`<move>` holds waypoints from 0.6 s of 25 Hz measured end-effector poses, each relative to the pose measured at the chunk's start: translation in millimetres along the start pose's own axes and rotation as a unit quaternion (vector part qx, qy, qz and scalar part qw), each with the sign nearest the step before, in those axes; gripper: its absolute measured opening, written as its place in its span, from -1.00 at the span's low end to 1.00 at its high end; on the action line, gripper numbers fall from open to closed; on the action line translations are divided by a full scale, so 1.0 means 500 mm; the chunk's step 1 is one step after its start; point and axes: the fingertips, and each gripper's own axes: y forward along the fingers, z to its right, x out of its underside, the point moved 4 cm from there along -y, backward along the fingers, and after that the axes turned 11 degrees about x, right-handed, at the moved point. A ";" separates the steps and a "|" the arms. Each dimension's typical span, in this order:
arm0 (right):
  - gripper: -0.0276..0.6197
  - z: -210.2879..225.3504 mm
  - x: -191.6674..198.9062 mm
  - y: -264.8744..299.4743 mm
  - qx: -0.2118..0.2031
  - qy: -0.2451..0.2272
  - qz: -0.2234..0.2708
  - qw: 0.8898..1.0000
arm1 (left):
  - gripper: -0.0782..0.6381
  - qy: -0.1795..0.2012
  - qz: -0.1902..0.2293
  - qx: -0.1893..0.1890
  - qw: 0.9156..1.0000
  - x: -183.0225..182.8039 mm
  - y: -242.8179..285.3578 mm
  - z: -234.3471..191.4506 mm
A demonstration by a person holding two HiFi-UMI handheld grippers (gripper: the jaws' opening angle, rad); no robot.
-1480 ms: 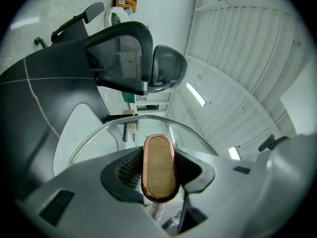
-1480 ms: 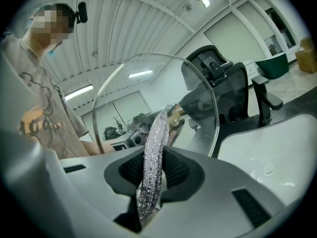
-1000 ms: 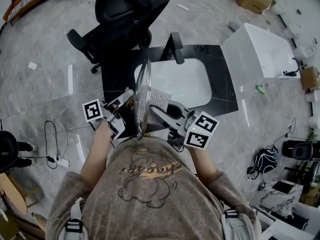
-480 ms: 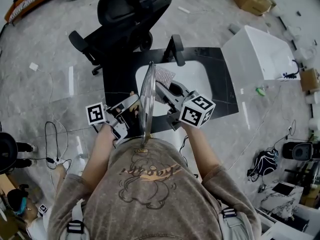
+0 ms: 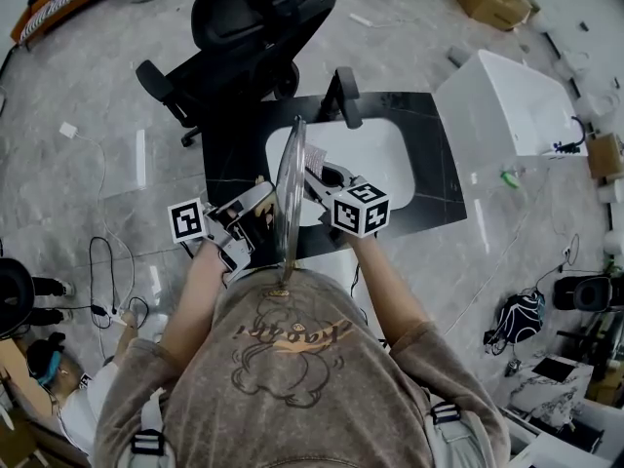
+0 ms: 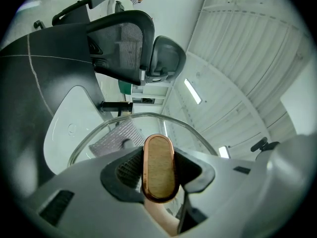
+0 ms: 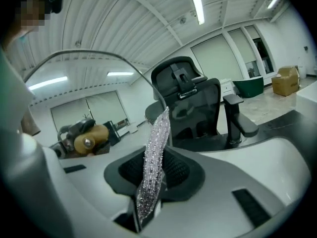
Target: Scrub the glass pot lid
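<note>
The glass pot lid (image 5: 289, 188) stands on edge over the sink's near rim. Its wooden knob (image 6: 158, 168) is clamped between the jaws of my left gripper (image 6: 158, 171), which sits left of the lid in the head view (image 5: 252, 224). My right gripper (image 5: 318, 177) is shut on a silvery mesh scrub pad (image 7: 152, 162) and holds it against the lid's right face. Through the glass, the pad (image 6: 116, 136) shows in the left gripper view. The lid's rim (image 7: 89, 56) and the knob (image 7: 87, 140) show in the right gripper view.
A white sink basin (image 5: 370, 159) is set in a black counter (image 5: 434, 178), with a dark faucet (image 5: 343, 96) at its far edge. A black office chair (image 5: 249, 27) stands beyond it. A white box (image 5: 502, 96) is at the right. Cables lie on the floor at left.
My right gripper has slid with the scrub pad along the lid's face, away from the person's body and toward the sink. The left gripper and lid have stayed nearly still.
</note>
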 end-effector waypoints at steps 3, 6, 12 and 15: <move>-0.65 -0.009 0.043 0.001 -0.003 -0.014 -0.034 0.999 | -0.28 0.002 0.009 0.008 1.000 -0.005 0.002 0.006; -0.65 -0.031 0.077 -0.011 -0.022 -0.001 -0.054 0.998 | -0.28 0.013 0.013 0.008 1.000 -0.011 0.003 0.015; -0.65 -0.071 0.107 -0.035 -0.051 0.033 -0.066 0.996 | -0.28 0.017 0.016 -0.001 1.000 -0.014 0.000 0.011; -0.65 -0.092 0.111 -0.053 -0.063 0.053 -0.067 0.994 | -0.28 0.014 0.020 0.000 1.000 -0.011 -0.006 0.007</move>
